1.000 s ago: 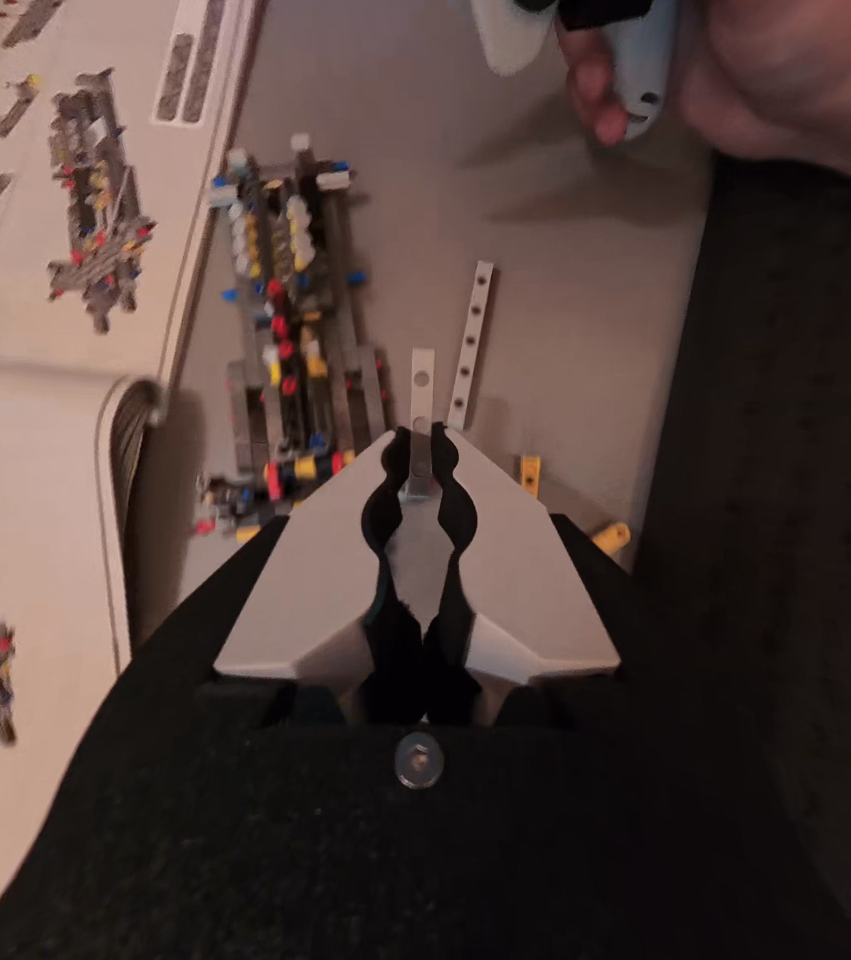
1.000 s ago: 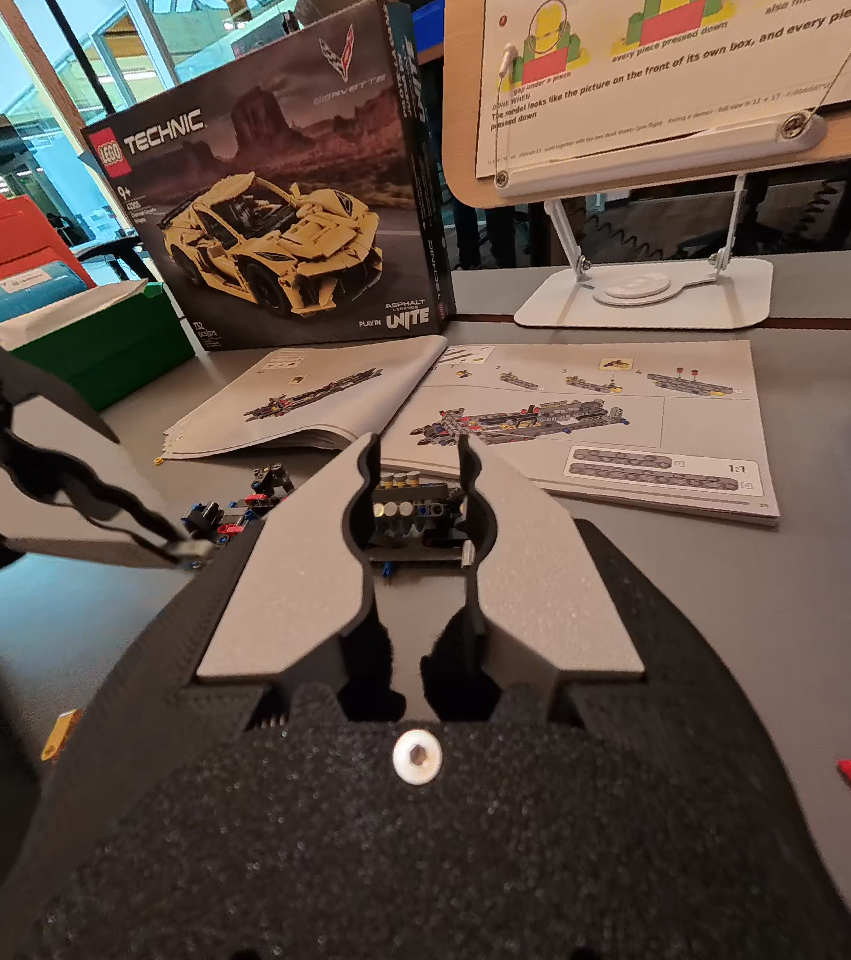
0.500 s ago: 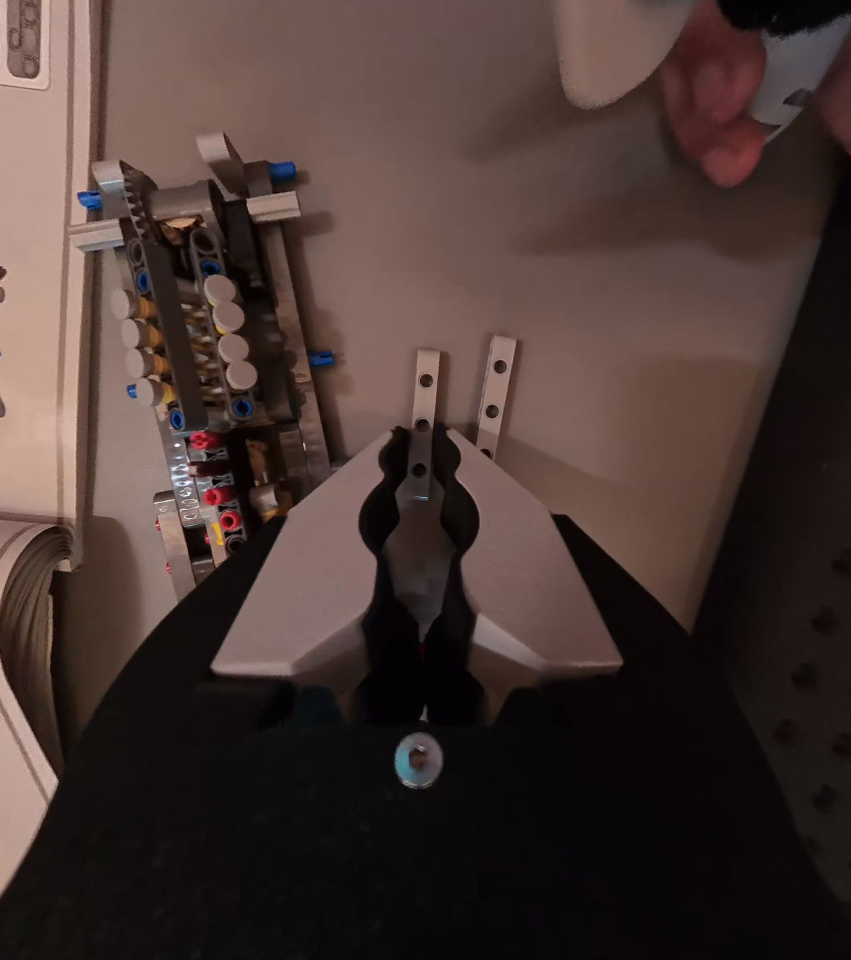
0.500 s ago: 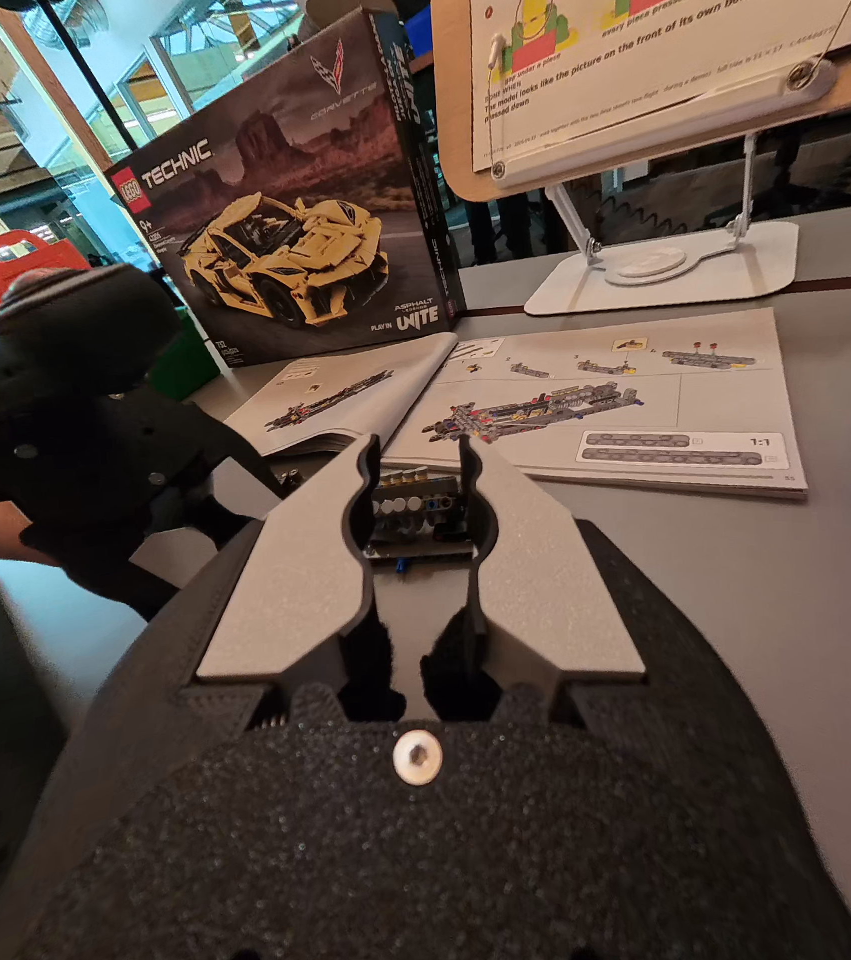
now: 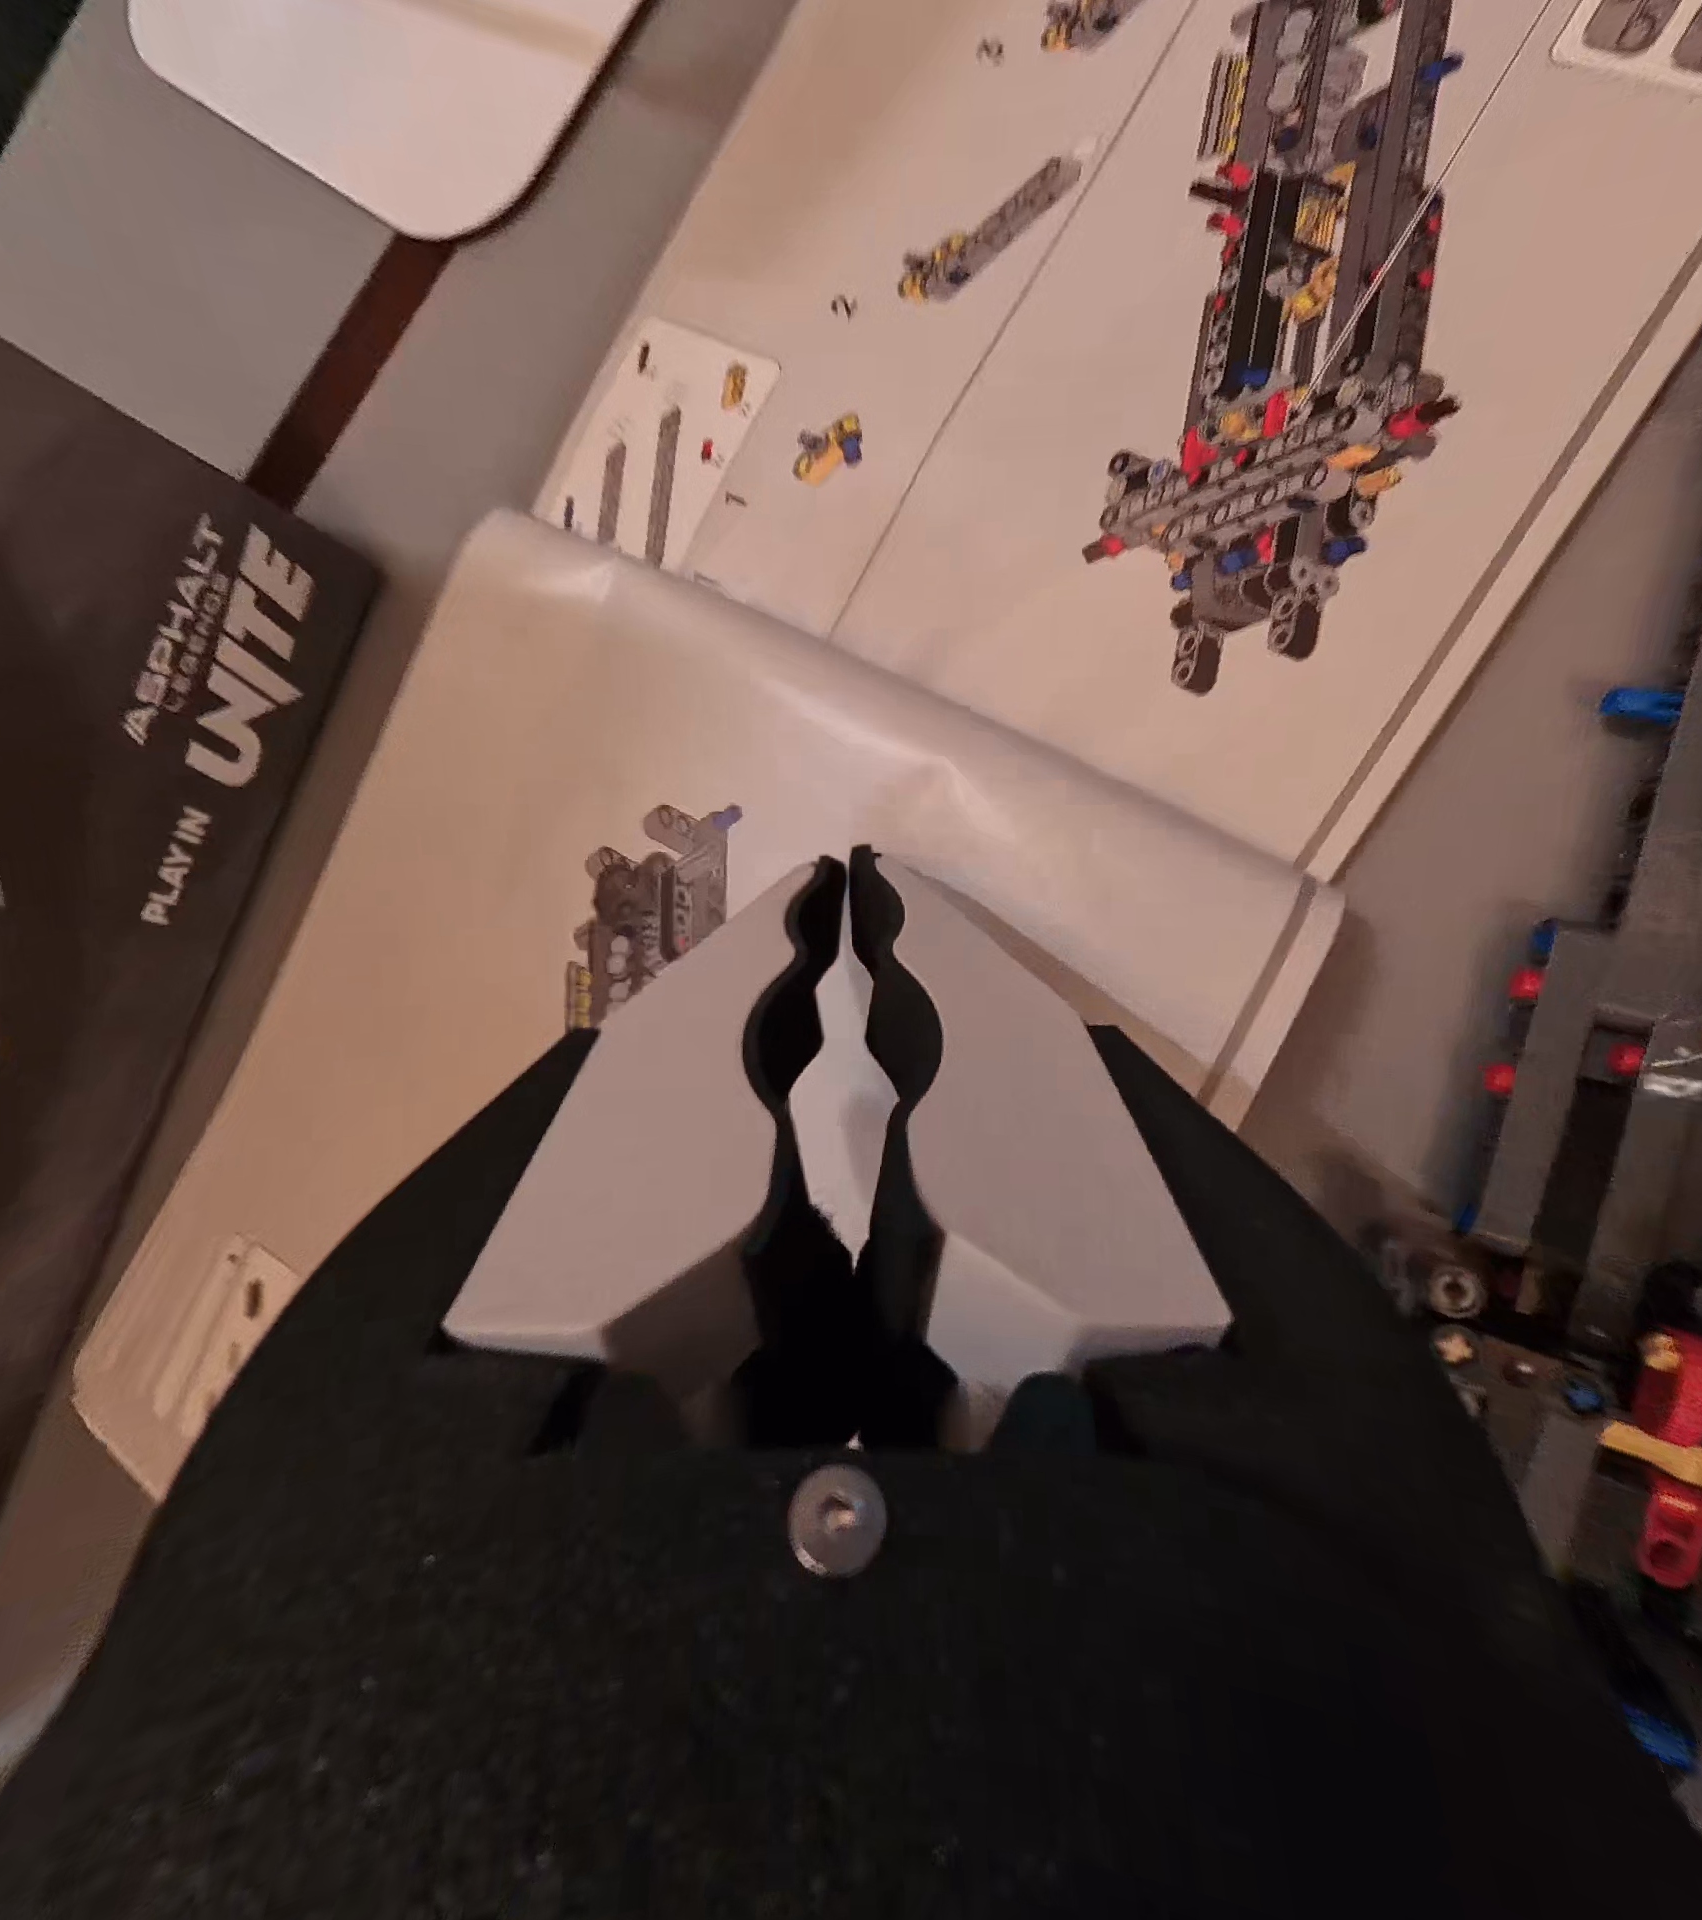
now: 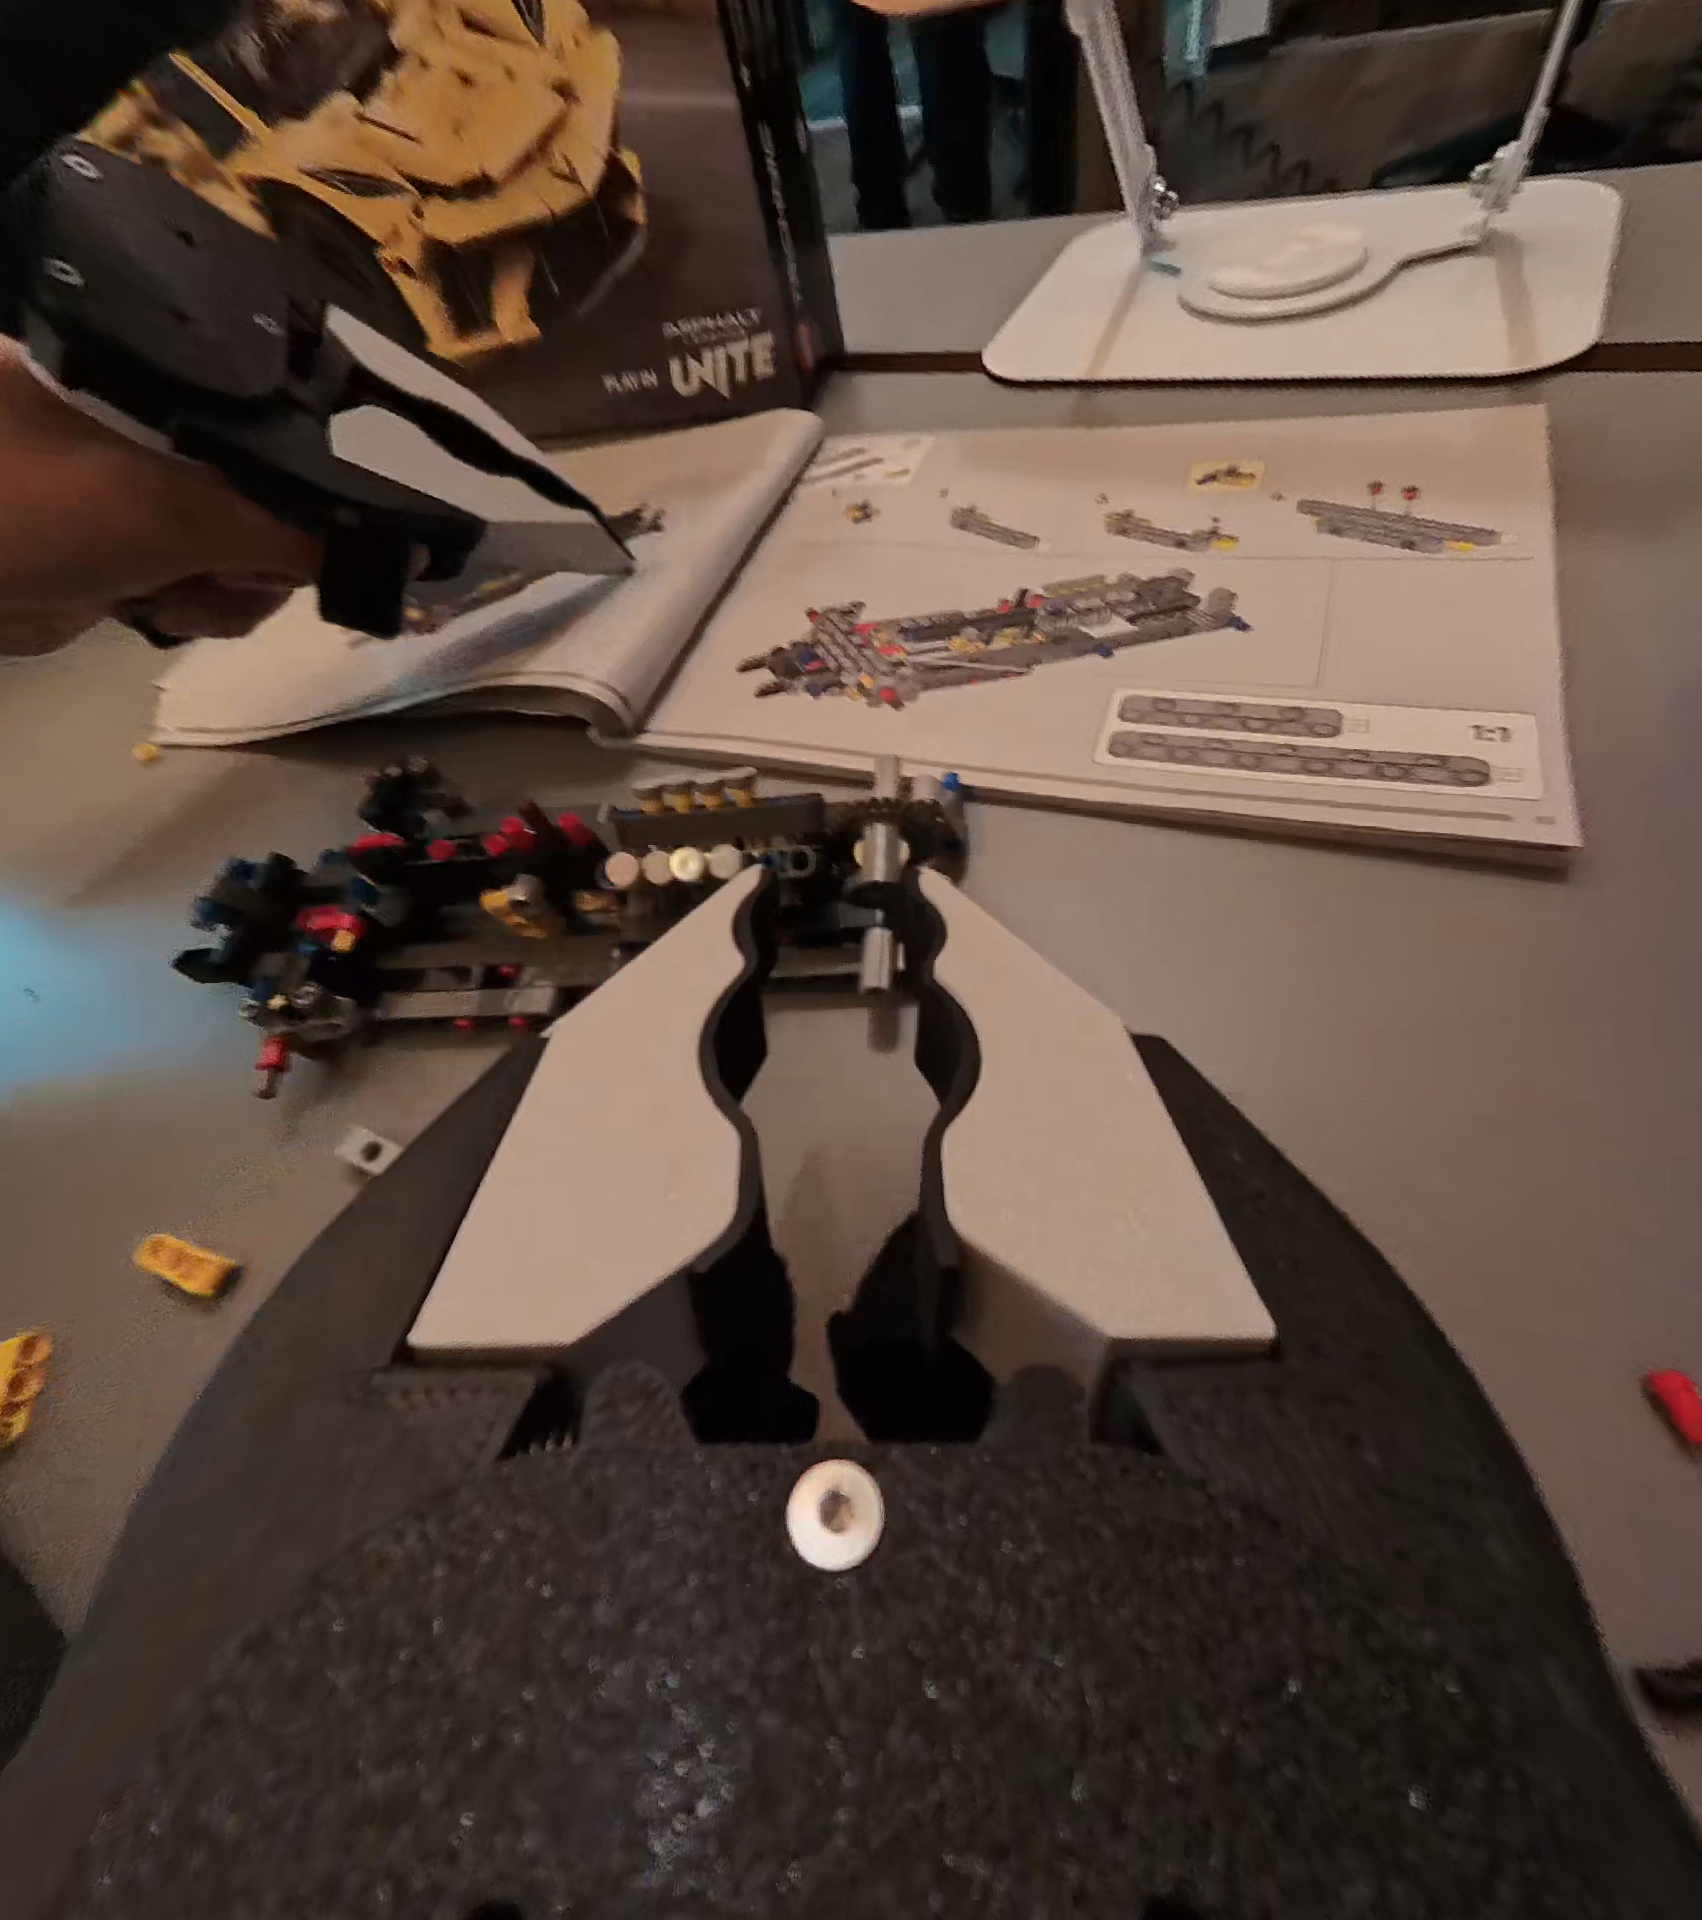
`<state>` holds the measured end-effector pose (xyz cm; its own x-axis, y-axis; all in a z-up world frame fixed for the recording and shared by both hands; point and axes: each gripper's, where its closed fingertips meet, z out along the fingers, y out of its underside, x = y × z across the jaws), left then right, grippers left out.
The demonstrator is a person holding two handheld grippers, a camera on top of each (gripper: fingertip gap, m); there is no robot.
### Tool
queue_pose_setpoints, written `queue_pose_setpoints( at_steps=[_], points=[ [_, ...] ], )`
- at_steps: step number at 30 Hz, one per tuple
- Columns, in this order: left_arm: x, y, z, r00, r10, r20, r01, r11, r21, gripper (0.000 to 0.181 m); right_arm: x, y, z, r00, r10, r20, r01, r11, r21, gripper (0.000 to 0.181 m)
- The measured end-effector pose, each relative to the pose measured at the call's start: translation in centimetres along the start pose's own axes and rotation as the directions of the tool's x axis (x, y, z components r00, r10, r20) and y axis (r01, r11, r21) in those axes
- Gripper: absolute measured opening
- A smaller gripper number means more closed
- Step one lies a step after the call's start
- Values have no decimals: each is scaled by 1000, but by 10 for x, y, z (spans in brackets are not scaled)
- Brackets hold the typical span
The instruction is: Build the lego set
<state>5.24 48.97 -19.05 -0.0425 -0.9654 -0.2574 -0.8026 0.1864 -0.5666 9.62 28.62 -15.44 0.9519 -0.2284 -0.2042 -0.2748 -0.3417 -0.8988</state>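
1. My left gripper [image 5: 847, 868] has its fingers nearly closed with nothing between them; it hovers over the curled left page of the manual [image 5: 930, 436].
2. My right gripper [image 6: 842, 883] has its fingers at a medium gap, empty, the tips just short of the chassis [image 6: 556, 904].
3. The chassis lies flat on the tabletop [image 6: 1346, 1039], just in front of the manual's near edge. A grey axle [image 6: 883, 935] sticks out of its right end, between my right fingertips.
4. Also in front of the manual but nearer me than the chassis lie two yellow pieces [image 6: 185, 1264] to the left and a red pin [image 6: 1683, 1408] to the right. The box [image 6: 618, 208] stands behind the manual.
5. Handling, as I judge it: the chassis is light and stiff along its length, but its pins and small parts could pop off under a squeeze. I would grip across the two long grey side beams near the middle, not the axle or the protruding ends.
6. The smooth plastic may slip, so I would close squarely on flat faces.
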Motion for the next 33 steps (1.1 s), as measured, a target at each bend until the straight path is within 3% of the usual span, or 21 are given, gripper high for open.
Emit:
queue_pose_setpoints(
  at_steps=[5,8,13,19,23,27,33],
  points=[
    [-7,32,2,998,55,29,-53,998,-43,0,10,0,-9,997,75,-28,-76,997,-6,19],
    [-10,40,-1,1000,5,-13,-6,1000,-14,0,24,-1,-23,995,43,-89,-44,999,-11,20],
    [-30,59,-9,998,-59,5,59,998,-27,0,87,25,-93,936,-107,-336,50,984,-173,26],
    [-42,52,-19,988,-140,64,138,990,38,4,111,59,-144,904,-141,-403,22,958,-285,26],
    [-50,30,-54,960,-248,130,218,953,210,7,103,59,-137,938,-76,-337,-9,970,-243,25],
    [-22,17,-75,925,-377,-33,360,850,385,6,97,65,-121,955,-53,-290,-34,957,-289,24],
    [-8,14,-77,948,-308,-79,310,839,448,5,99,70,-105,930,-255,-265,136,908,-397,13]
  ],
)
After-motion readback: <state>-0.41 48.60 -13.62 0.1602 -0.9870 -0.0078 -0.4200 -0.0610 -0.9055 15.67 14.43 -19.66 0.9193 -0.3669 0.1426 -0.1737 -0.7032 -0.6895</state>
